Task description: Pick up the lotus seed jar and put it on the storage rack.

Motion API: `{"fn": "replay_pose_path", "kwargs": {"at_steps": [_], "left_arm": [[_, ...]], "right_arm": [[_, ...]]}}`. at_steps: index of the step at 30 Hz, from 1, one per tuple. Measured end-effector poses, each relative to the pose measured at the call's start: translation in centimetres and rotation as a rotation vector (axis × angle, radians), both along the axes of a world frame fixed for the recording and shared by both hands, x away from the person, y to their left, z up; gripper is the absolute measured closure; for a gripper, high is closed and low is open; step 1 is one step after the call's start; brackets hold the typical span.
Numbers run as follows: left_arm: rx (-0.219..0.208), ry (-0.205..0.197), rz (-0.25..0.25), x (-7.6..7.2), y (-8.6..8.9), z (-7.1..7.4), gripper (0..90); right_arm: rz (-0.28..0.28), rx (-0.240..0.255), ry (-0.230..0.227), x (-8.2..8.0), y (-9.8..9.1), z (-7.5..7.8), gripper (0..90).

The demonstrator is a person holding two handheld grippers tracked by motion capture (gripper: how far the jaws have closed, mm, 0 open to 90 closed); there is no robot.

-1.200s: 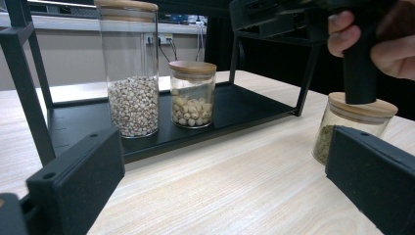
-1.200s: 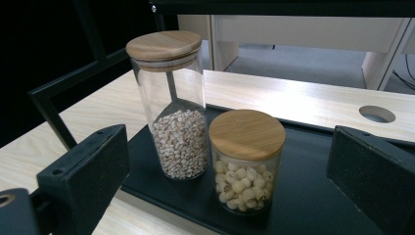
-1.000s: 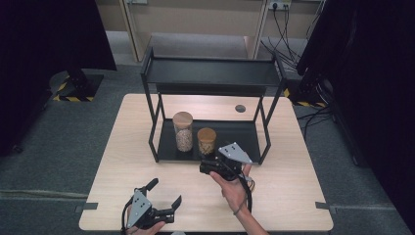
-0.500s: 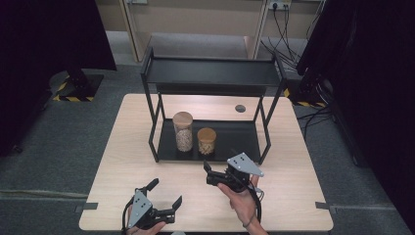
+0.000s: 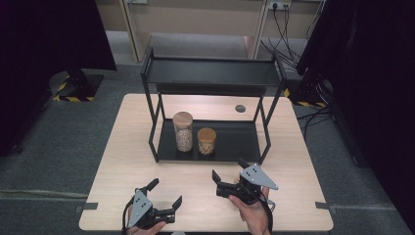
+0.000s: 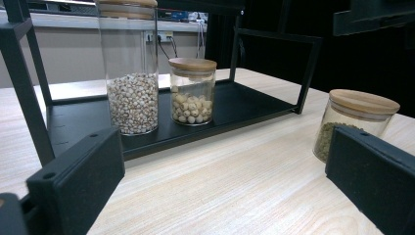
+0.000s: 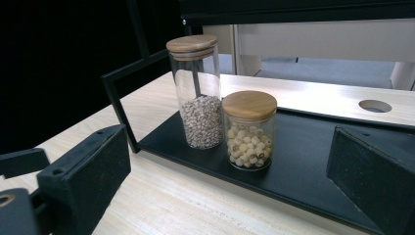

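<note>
Black jaws stand spread and empty on both grippers near the table's front edge: the left gripper (image 5: 164, 198) low at the left; the right gripper (image 5: 229, 170) just before the black rack (image 5: 254, 142); on its lower shelf, a tall grain jar (image 5: 183, 131) touches a short bead jar (image 5: 206, 141); a third jar (image 6: 357, 121) of green grains stands on the wooden table (image 5: 132, 142).

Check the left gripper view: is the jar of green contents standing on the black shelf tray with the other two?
No: the green-filled jar stands on the bare wooden table, off the black tray that holds the tall jar and short jar.
</note>
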State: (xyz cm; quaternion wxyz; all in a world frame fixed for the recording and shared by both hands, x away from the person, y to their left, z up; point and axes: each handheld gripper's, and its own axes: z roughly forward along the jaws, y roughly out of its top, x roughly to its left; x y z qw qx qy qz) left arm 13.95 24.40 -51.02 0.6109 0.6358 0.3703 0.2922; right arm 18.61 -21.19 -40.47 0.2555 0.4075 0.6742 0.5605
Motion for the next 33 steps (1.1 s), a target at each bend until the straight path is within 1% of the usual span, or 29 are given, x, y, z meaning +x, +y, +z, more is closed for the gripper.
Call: {"fn": "replay_pose_path", "kwargs": {"at_steps": [2, 6, 8, 17, 24, 33], "left_arm": [[-0.001, 0.001, 0.000, 0.0, 0.0, 0.0, 0.5], [-0.001, -0.001, -0.003, 0.0, 0.0, 0.0, 0.5], [0.001, -0.003, -0.004, 0.0, 0.0, 0.0, 0.5], [-0.003, 0.000, -0.003, 0.0, 0.0, 0.0, 0.5], [-0.007, 0.002, -0.003, -0.1, 0.0, 0.0, 0.5], [-0.007, 0.002, -0.001, -0.1, 0.0, 0.0, 0.5]], "right_arm": [[0.005, 0.000, -0.004, -0.4, -0.3, -0.1, 2.8], [0.003, -0.022, -0.024, -1.4, -0.7, -0.3, 2.8], [0.005, -0.019, -0.025, -1.8, -1.1, -0.4, 2.8], [-0.027, -0.046, -0.040, -3.4, -2.5, -1.1, 2.8], [-0.029, -0.036, -0.041, -4.0, -3.3, -1.6, 2.8], [-0.040, -0.035, -0.039, -4.6, -4.3, -2.9, 2.8]]}}
